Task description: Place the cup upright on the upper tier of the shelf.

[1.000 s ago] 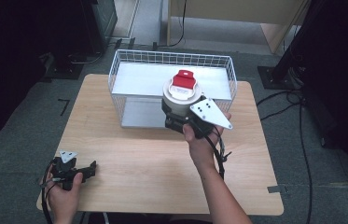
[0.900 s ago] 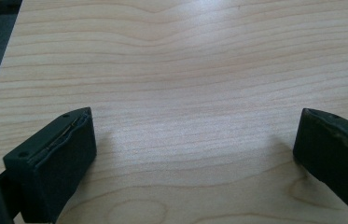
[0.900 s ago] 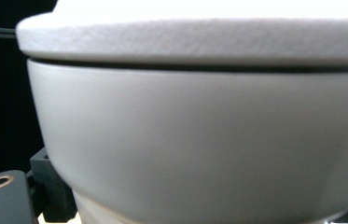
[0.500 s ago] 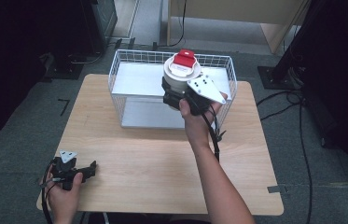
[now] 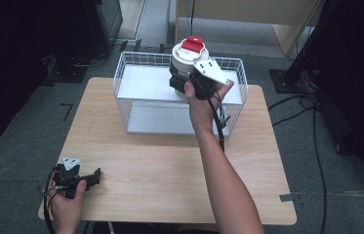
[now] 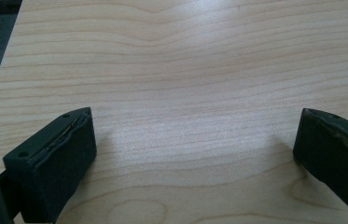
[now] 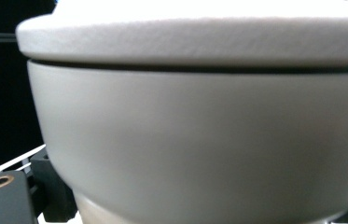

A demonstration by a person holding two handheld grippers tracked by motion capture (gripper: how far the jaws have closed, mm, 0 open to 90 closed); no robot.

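Observation:
My right gripper (image 5: 183,78) is shut on a white lidded jar (image 5: 188,58) with a red knob (image 5: 192,45), and holds it in the air over the back of the white wire basket (image 5: 121,83). In the right gripper view the jar (image 7: 199,140) sits close up, its lid seam running across, with one black finger (image 7: 52,198) showing at the lower left. At the table's near left corner my left gripper (image 5: 93,177) rests low over the wood. Its jaws (image 6: 195,149) stand wide open, and only bare wood lies between them.
The basket has a white floor and sits at the back middle of the light wooden table (image 5: 170,165). Cables (image 5: 311,122) trail on the grey floor at the right. Dark equipment (image 5: 96,24) stands behind the table at the left.
The right gripper has carried the jar up and away from the basket's front edge to above its rear part. The left gripper has stayed put.

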